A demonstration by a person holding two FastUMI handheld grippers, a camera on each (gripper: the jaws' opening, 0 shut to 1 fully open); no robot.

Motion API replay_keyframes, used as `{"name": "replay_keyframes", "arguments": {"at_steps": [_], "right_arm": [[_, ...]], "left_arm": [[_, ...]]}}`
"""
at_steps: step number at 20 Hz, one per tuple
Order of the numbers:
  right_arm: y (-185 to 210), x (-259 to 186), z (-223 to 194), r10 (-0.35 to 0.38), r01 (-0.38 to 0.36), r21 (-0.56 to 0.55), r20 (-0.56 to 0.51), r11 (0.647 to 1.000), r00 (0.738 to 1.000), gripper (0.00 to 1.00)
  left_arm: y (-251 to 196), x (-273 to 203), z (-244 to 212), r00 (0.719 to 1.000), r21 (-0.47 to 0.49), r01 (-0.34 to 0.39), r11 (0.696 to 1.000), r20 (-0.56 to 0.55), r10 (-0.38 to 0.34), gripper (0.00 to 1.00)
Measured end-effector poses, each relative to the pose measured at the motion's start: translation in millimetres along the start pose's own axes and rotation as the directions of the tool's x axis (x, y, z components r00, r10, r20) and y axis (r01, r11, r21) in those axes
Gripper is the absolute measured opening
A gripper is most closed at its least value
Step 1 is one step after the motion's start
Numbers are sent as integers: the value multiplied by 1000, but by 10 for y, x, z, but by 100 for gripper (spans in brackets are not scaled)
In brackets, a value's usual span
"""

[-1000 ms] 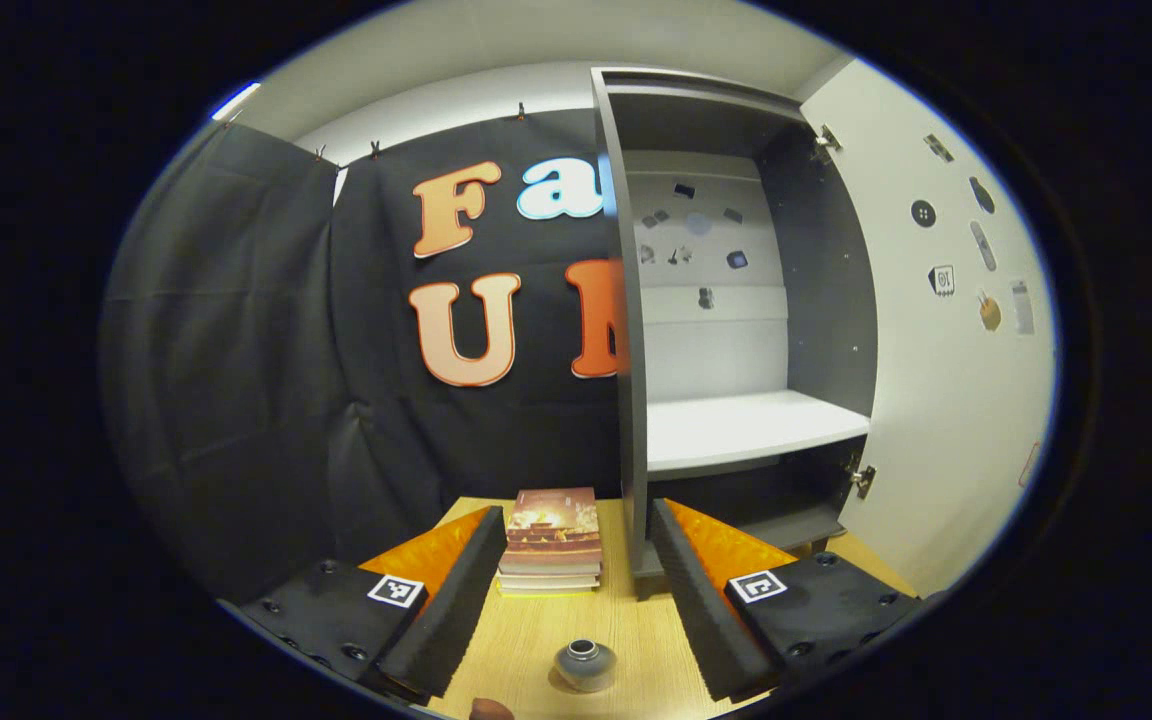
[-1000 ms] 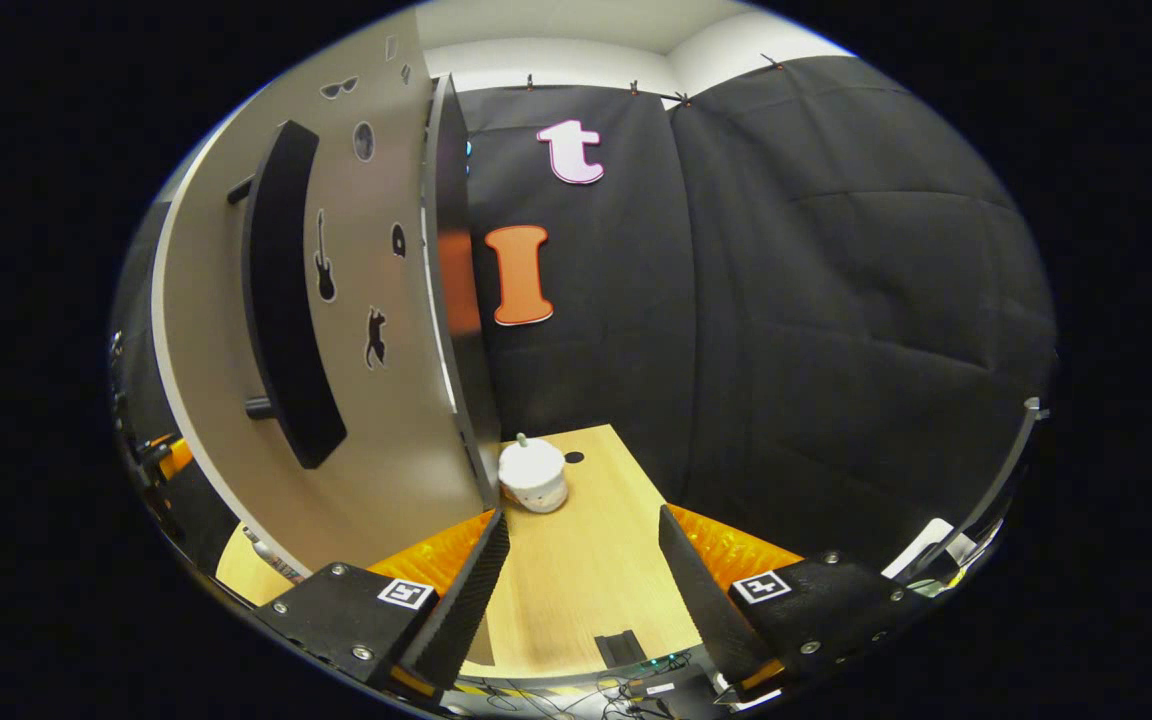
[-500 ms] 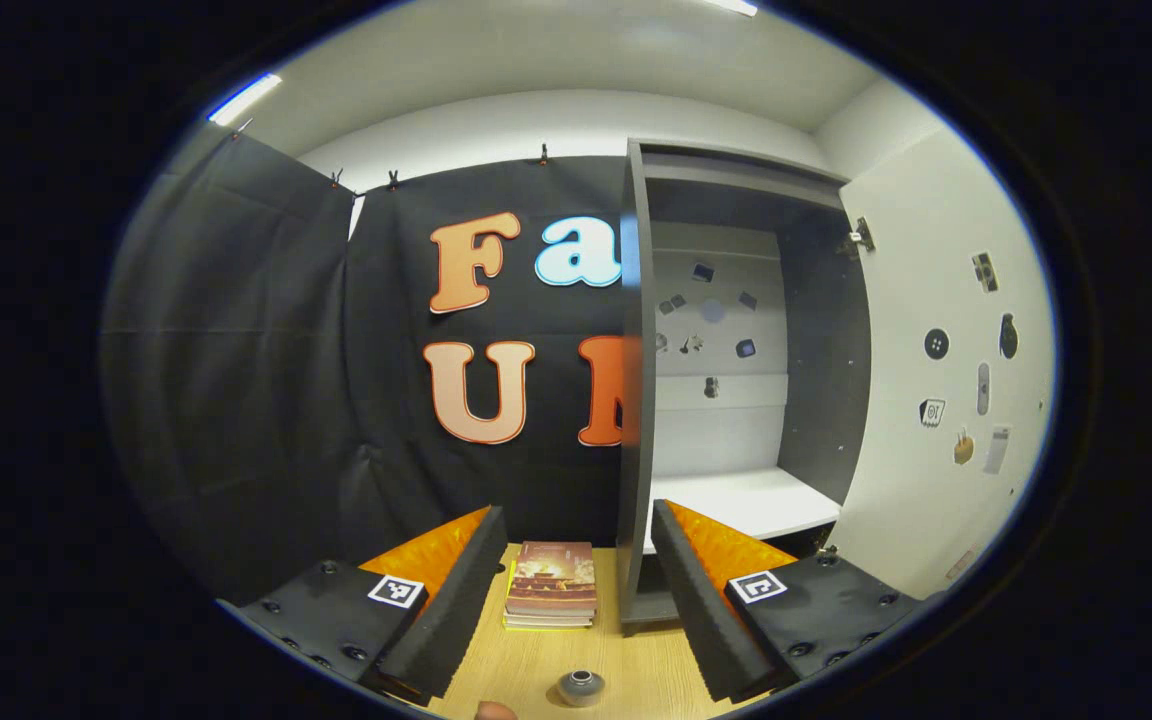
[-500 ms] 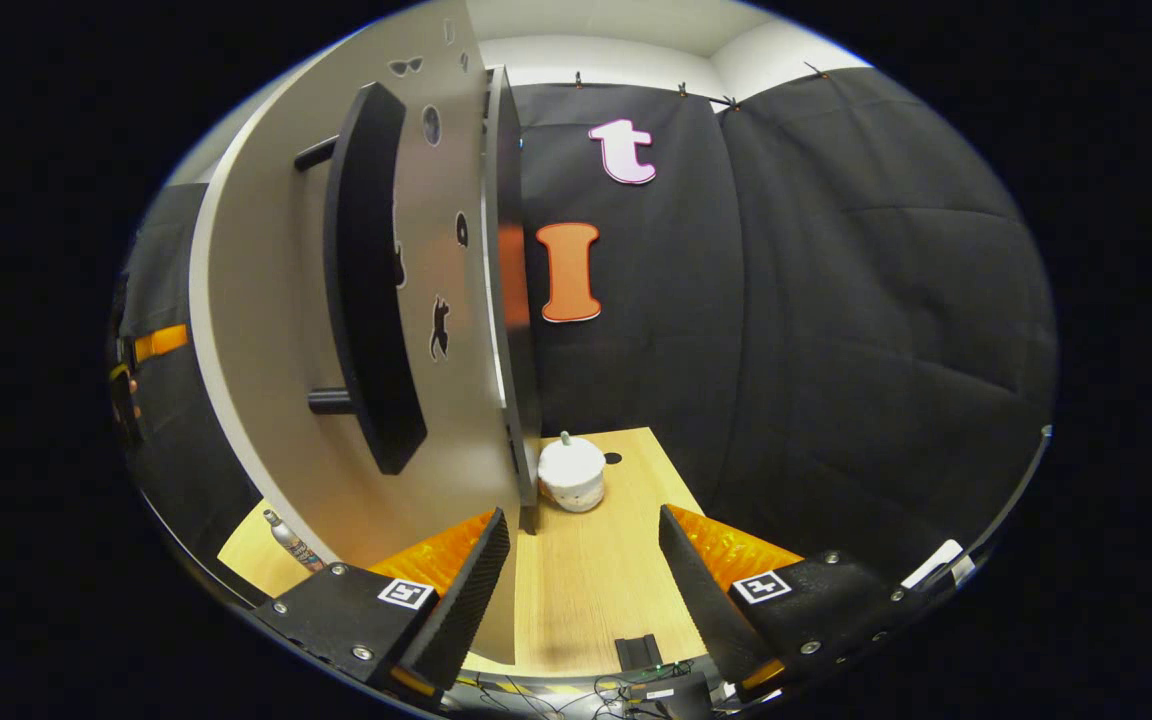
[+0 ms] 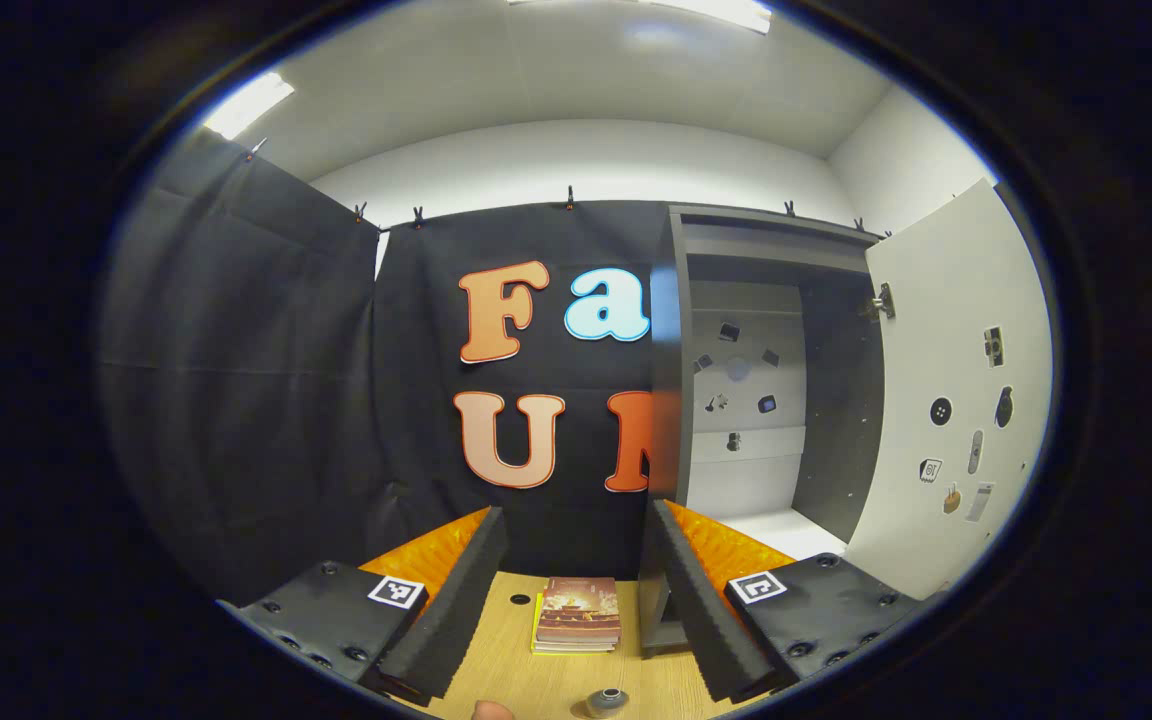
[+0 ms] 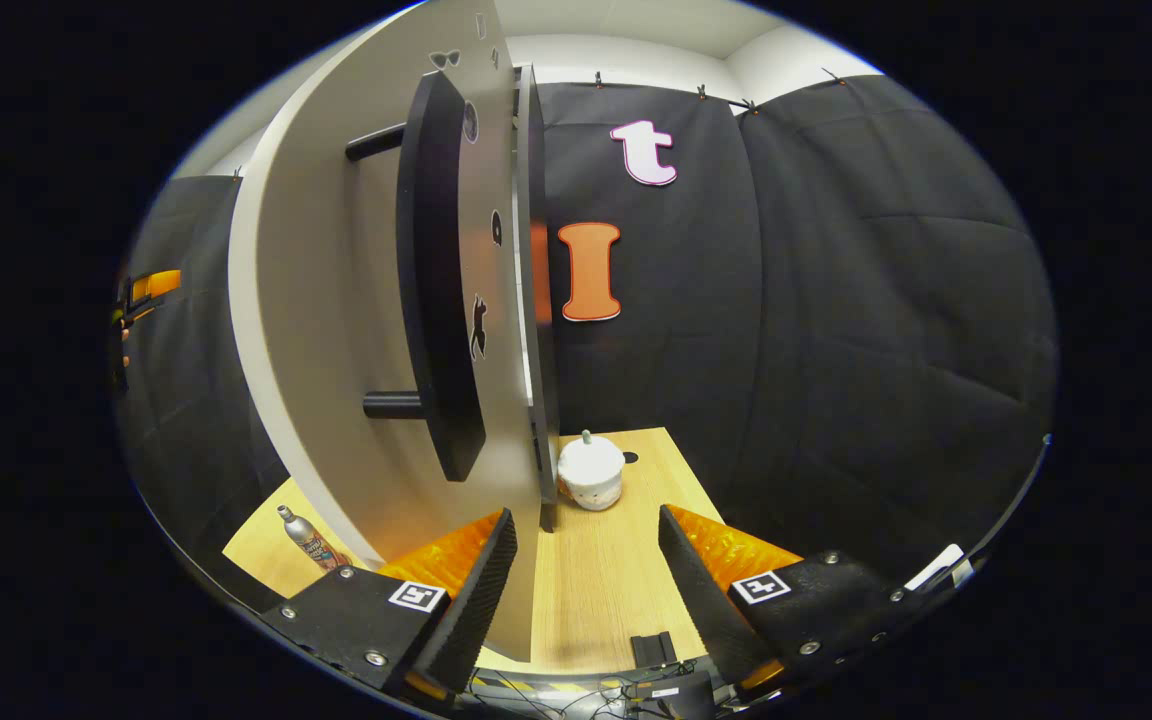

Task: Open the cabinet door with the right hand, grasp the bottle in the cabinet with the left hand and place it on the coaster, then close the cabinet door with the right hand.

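Grey door (image 6: 366, 330) stands open beyond the left finger of the right gripper (image 6: 584, 590), fingers spread, empty. Black bar handle (image 6: 436, 270): rigid, best hold mid-bar. Bottle (image 6: 308, 540) stands left of that finger. Left gripper (image 5: 576, 600) released.

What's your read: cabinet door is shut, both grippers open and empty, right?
Not quite: the cabinet door stands wide open, as the left gripper view shows, with the shelf inside exposed. The left gripper and right gripper are open and empty.
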State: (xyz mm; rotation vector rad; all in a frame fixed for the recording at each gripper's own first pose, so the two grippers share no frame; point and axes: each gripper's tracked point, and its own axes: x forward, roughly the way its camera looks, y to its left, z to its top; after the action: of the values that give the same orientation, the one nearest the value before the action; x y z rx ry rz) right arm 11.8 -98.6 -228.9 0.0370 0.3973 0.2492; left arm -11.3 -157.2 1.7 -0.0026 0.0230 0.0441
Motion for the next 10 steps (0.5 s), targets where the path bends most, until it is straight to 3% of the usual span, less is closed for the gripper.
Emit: {"name": "replay_keyframes", "arguments": {"at_steps": [1,2,10], "right_arm": [[56,3,-9,3,-3,6,1,1000,1000,98],[130,4,-18,10,-10,14,2,1000,1000,89],[838,77,-12,59,-59,7,20,998,998,89]], "left_arm": [[39,2,43,1000,-11,4,1000,6,-4,95],[68,-8,81,1000,-17,11,1000,13,-11,95],[431,164,269,999,67,14,998,46,-17,95]]}}
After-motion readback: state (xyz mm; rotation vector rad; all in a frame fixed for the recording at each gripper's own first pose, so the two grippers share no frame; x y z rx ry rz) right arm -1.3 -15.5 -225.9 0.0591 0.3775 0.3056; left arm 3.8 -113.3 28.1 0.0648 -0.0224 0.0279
